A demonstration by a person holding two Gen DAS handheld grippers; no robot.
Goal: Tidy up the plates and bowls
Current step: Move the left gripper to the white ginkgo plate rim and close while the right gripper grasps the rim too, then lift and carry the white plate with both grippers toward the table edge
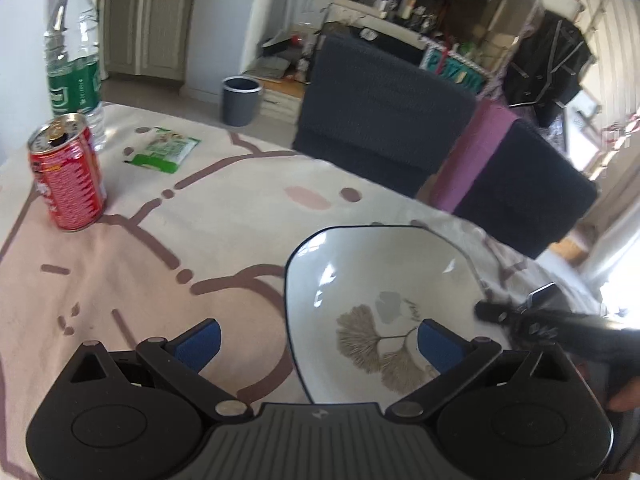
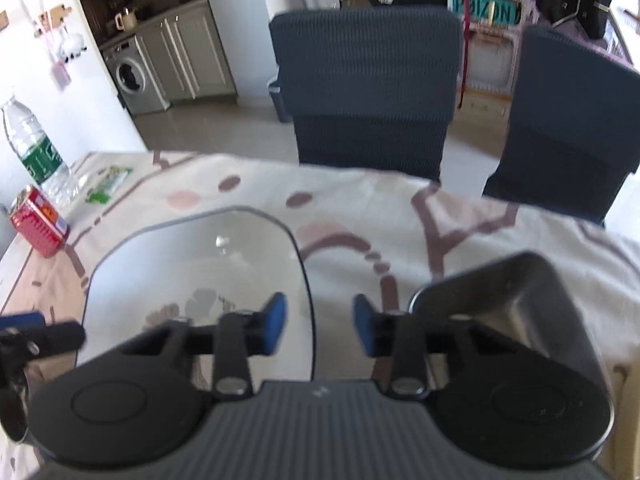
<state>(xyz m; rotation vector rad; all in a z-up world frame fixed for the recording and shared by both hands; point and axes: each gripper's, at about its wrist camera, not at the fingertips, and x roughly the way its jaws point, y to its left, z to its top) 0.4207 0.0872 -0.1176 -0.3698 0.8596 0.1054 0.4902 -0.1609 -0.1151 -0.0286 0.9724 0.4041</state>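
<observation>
1. Right now I am hanging over a table draped in a pale cloth with brownish-pink cartoon lines (image 1: 168,264), both of my grippers tilted downward at it.
2. My left gripper (image 1: 318,342) is standing released, its blue pads spread wide: one pad is sitting outside the near left rim of the white, dark-rimmed ceramic bowl with a ginkgo-leaf print (image 1: 360,280), the other inside it, so the rim is lying between my jaws without either pad pressing on it.
3. My right gripper (image 2: 320,326) is showing a narrower gap between its blue pads. They are straddling the same bowl's (image 2: 192,264) right rim, and nothing is visibly clamped; the frame is too blurred there to be sure of contact.
4. Just beside my right finger, on the outer side, a dark grey matte dish with rounded corners (image 2: 532,288) is resting on the cloth.
5. Well off beyond my left jaw, a red opened drink can (image 1: 68,172) is standing upright, with a clear plastic water bottle with a green label (image 1: 74,60) just behind it and a green snack packet (image 1: 164,150) lying flat nearby.
6. Past the table's far edge, two dark blue fabric-covered chairs (image 2: 364,92) are facing me.
</observation>
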